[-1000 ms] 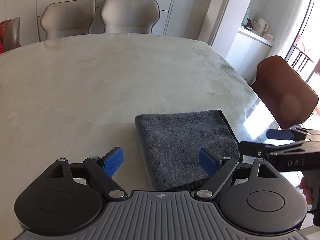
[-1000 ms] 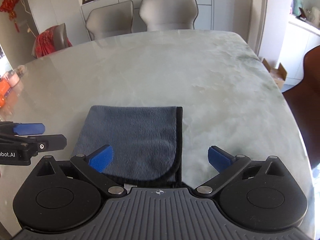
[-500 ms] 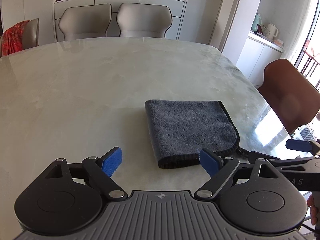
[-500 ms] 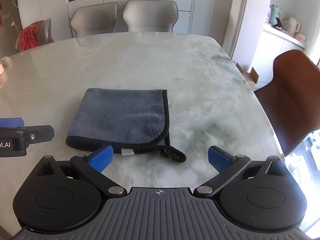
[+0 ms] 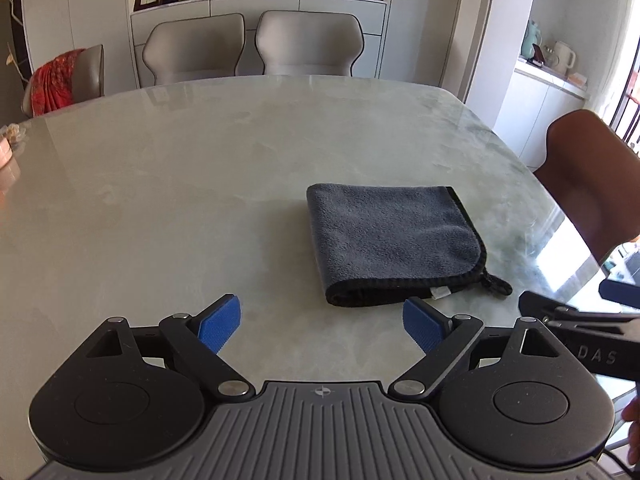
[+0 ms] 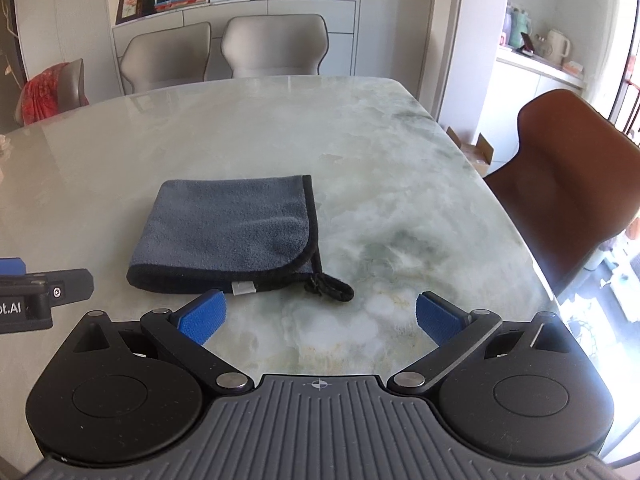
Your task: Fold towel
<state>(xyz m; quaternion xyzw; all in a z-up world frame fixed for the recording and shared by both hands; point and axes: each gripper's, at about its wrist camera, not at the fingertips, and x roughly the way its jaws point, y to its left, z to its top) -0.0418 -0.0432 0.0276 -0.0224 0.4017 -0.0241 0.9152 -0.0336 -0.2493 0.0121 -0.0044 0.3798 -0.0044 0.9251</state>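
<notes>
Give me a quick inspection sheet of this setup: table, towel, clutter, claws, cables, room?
Surface: pale marble table, glossy, bare around the cloth.
Job's things: grey towel, folded into a flat rectangle, black trim; hanging loop and white tag at its near edge.
Clutter: nothing seen near the towel; something small at the table's far left edge, too cut off to tell.
Claws: left claw open, empty, short of the towel; right claw open, empty, over bare table.
Cables: nothing seen.
Surroundings: two beige chairs, brown chair, red cloth on a chair, sideboard with ornaments.
</notes>
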